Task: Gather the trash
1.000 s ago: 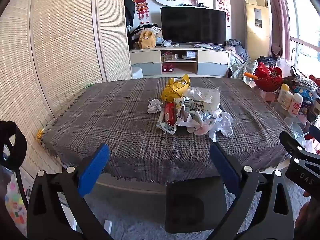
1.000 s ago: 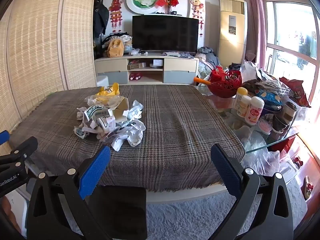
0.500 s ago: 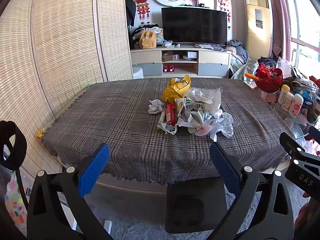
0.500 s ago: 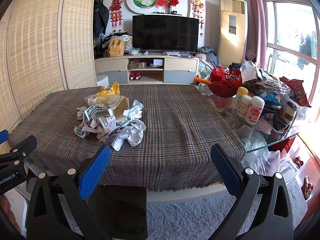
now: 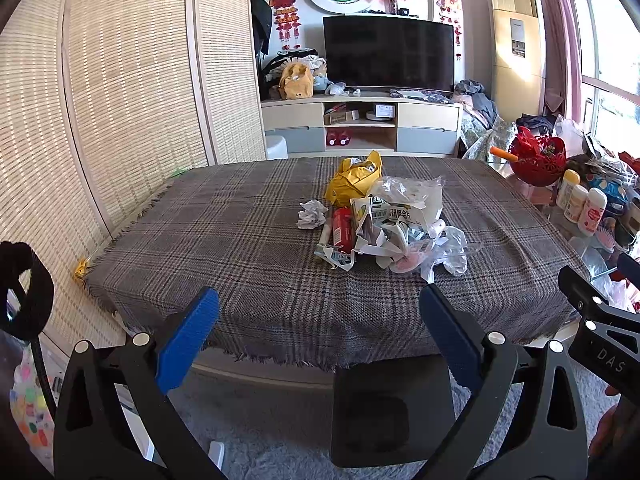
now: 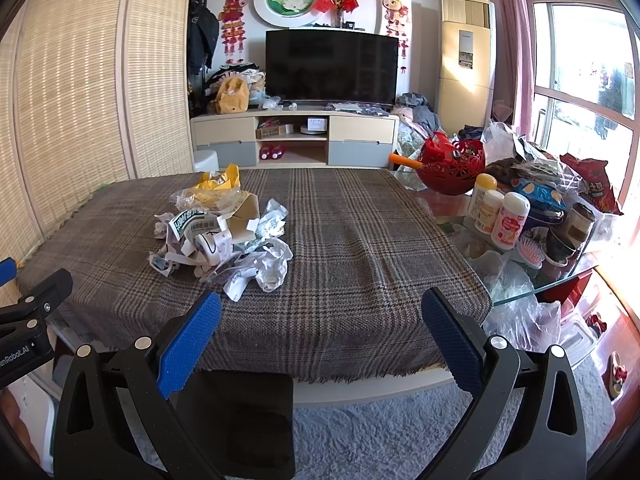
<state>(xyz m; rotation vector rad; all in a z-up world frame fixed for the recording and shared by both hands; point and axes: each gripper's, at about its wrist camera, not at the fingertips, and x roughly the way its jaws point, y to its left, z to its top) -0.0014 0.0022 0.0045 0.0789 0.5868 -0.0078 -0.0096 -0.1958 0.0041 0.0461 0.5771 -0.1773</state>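
- The left gripper (image 5: 318,312) hung past the near edge of a table covered in a grey plaid cloth (image 5: 224,240), its blue-padded fingers spread wide and holding nothing.
- The right gripper (image 6: 320,316) hung level with it, likewise spread and empty.
- A heap of trash (image 5: 380,220) lay mid-table: a yellow bag (image 5: 352,180) at the far end, a red tube (image 5: 342,230), a crumpled paper ball (image 5: 311,215) and torn wrappers.
- From the left gripper the heap lay ahead and slightly right; from the right gripper it lay ahead and left (image 6: 224,232).
- The heap ran lengthwise away from both tools.
- Neither looked clearly nearer; both were well apart from it.
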